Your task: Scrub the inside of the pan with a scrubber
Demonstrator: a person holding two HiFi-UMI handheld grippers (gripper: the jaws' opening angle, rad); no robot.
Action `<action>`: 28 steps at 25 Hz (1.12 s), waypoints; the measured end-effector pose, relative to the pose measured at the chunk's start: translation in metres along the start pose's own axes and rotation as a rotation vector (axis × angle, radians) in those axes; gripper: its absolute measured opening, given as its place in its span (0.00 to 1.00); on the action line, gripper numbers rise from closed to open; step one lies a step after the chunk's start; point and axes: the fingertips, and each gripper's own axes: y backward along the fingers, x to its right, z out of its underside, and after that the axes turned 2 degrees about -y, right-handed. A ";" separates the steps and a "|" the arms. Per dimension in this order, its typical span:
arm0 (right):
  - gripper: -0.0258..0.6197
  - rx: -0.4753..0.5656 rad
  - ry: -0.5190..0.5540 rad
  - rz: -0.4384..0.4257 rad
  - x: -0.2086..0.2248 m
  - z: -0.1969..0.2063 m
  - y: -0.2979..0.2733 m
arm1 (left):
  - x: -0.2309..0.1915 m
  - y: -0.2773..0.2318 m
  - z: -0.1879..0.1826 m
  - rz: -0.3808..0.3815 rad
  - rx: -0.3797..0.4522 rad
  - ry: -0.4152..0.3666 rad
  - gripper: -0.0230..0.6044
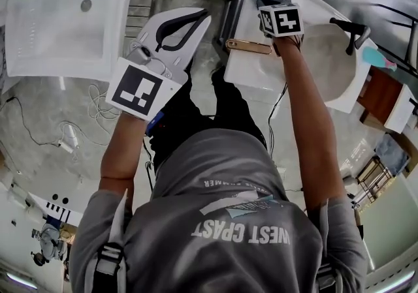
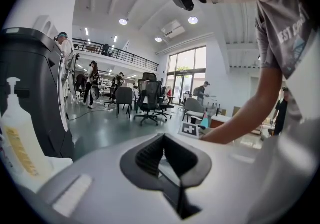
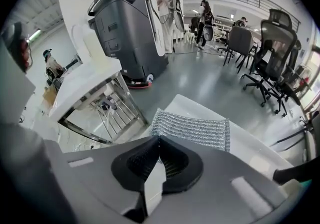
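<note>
- The right gripper (image 3: 158,138) angles steeply down over the white counter (image 1: 251,73), and its jaws are pressed together on the near edge of the silver wire-mesh scrubber (image 3: 192,128).
- The scrubber lies flat at the counter's far corner, at 12 o'clock from the right gripper; in the head view it peeks out just past the gripper's black-and-white marker cube (image 1: 281,21).
- A slim golden-brown bar (image 1: 248,46) rests on the counter at 7 o'clock from that cube; I can't make out what it belongs to.
- The round white sink basin (image 1: 326,63) sits at 4 o'clock from the cube, with a black tap (image 1: 349,30) over its rim.
- The left gripper (image 2: 163,138) hangs over the grey floor at 9 o'clock from the counter, well apart from the scrubber, with its jaws closed tip to tip on nothing.
- A big dark-grey wheeled bin (image 3: 127,28) stands across the floor at 11 o'clock in the right gripper view.
</note>
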 end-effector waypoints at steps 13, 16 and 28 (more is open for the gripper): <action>0.05 0.232 -0.096 -0.005 -0.006 -0.020 0.074 | 0.021 -0.009 -0.015 0.052 -0.003 -0.055 0.04; 0.05 0.285 -0.121 0.008 0.003 -0.017 0.101 | 0.032 -0.017 -0.025 0.075 -0.005 -0.073 0.04; 0.05 0.408 -0.379 0.118 0.071 0.064 0.181 | 0.084 -0.054 -0.055 0.180 0.013 -0.149 0.04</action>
